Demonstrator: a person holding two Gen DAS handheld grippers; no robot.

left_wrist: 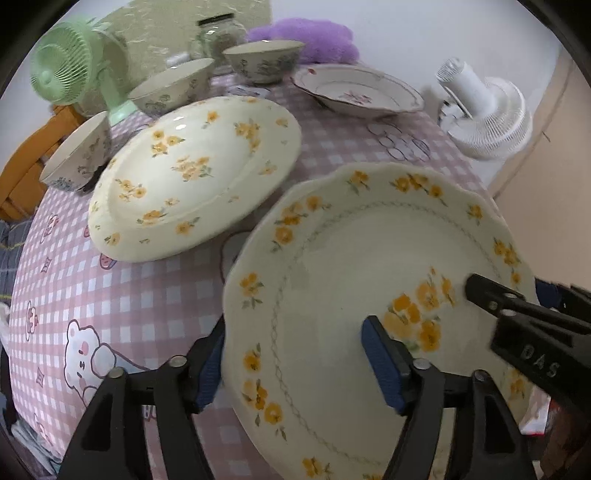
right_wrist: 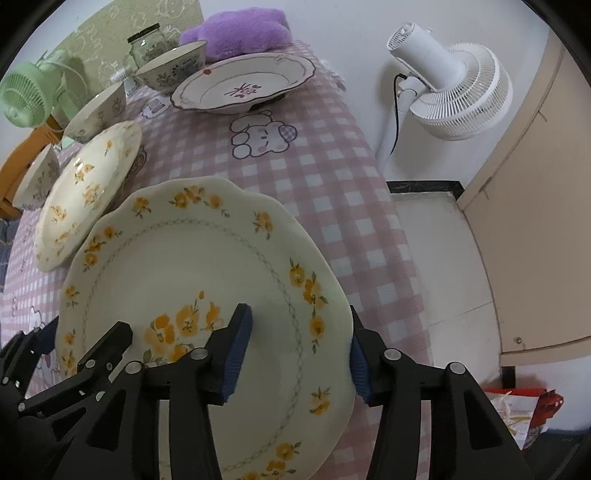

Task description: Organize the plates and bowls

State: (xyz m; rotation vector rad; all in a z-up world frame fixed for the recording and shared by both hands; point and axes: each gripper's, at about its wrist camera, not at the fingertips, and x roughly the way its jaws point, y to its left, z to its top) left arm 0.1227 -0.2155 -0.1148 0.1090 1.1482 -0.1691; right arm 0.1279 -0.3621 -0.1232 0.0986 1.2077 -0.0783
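A scalloped cream plate with yellow flowers [left_wrist: 351,280] [right_wrist: 207,273] is held between both grippers above the near table edge. My left gripper [left_wrist: 295,365] straddles its left rim, one finger under and one on top. My right gripper [right_wrist: 299,354] straddles its right rim the same way. Whether either clamps the rim firmly is unclear. A round yellow-flowered plate [left_wrist: 195,173] [right_wrist: 88,192] lies beyond on the table. A pink-flowered plate [left_wrist: 358,90] [right_wrist: 243,83] sits at the back. Three patterned bowls [left_wrist: 173,86] [left_wrist: 264,61] [left_wrist: 79,155] stand along the back left.
A pink checked tablecloth [left_wrist: 110,295] covers the table. A green fan [left_wrist: 62,74] and a glass jar [left_wrist: 218,33] stand at the back left, with a purple plush [right_wrist: 240,31] behind. A white floor fan [right_wrist: 454,85] stands right of the table.
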